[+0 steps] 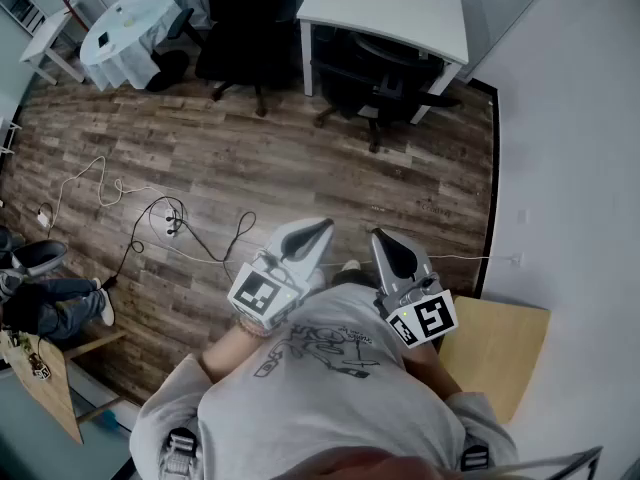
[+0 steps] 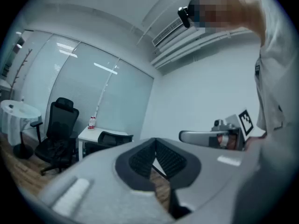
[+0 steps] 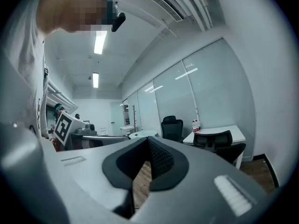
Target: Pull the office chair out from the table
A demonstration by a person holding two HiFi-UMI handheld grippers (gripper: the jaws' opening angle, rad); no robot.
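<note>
The black office chair (image 1: 380, 80) is tucked under the white table (image 1: 400, 13) at the far end of the room. It also shows small in the left gripper view (image 2: 114, 138) and the right gripper view (image 3: 218, 143). My left gripper (image 1: 318, 230) and right gripper (image 1: 385, 240) are held side by side close to my chest, both pointing level toward the table and well short of the chair. Each is shut with nothing between its jaws, as the closed left gripper (image 2: 155, 155) and right gripper (image 3: 148, 157) show in their own views.
A second high-backed black chair (image 1: 245, 28) stands left of the table, and a round white-clothed table (image 1: 130, 33) beyond it. Cables (image 1: 170, 218) lie on the wooden floor. A wooden board (image 1: 495, 343) is at my right by the wall. A seated person's legs (image 1: 45, 293) are at far left.
</note>
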